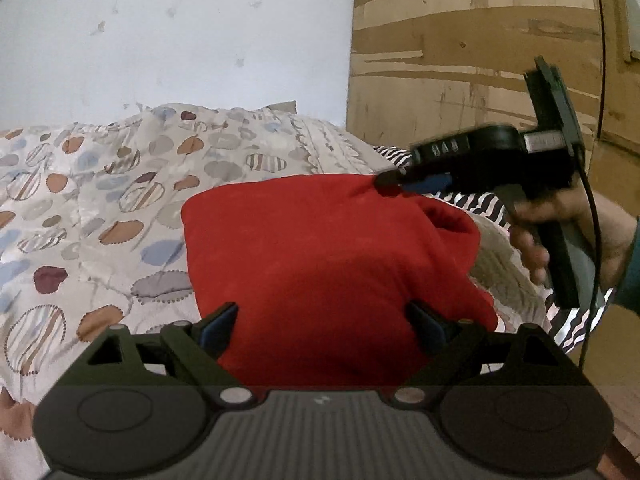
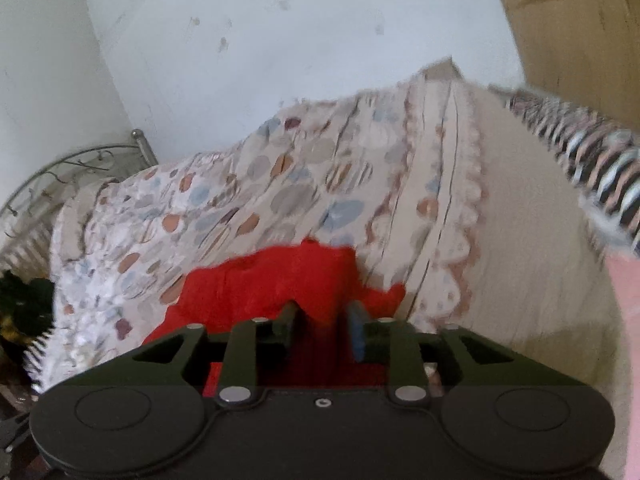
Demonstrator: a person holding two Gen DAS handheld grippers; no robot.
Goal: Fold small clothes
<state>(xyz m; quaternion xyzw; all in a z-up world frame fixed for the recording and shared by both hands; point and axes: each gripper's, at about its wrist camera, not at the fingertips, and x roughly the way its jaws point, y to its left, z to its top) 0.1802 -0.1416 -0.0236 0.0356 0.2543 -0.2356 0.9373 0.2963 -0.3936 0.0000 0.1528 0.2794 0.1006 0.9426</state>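
1. While the red garment (image 1: 320, 264) lies bunched on the bed, the left gripper (image 1: 322, 322) sits at its near edge with fingers (image 1: 218, 326) spread wide; cloth fills the gap between them, and neither pad is pressing it.
2. Right gripper (image 1: 390, 179), seen from the left wrist: fingers closed to a point on the far right top corner of the red garment, pinching a tuft of fabric that is pulled taut toward it.
3. Right wrist view agrees: right gripper (image 2: 322, 330) fingers (image 2: 357, 334) narrowed, red cloth (image 2: 280, 280) caught between them. That view is motion-blurred.
4. Garment position: on the patterned bedspread (image 1: 80, 208) with blue, brown and striped ovals, roughly mid-bed, a hump of the spread behind it.
5. A black-and-white striped fabric (image 1: 492, 204) lies just right of the garment, partly under the right hand (image 1: 568, 236) holding the gripper handle.
6. Background: white wall (image 1: 180, 32), wooden panel (image 1: 460, 48) to the right, metal bed frame (image 2: 80, 160) at far left in the right wrist view.
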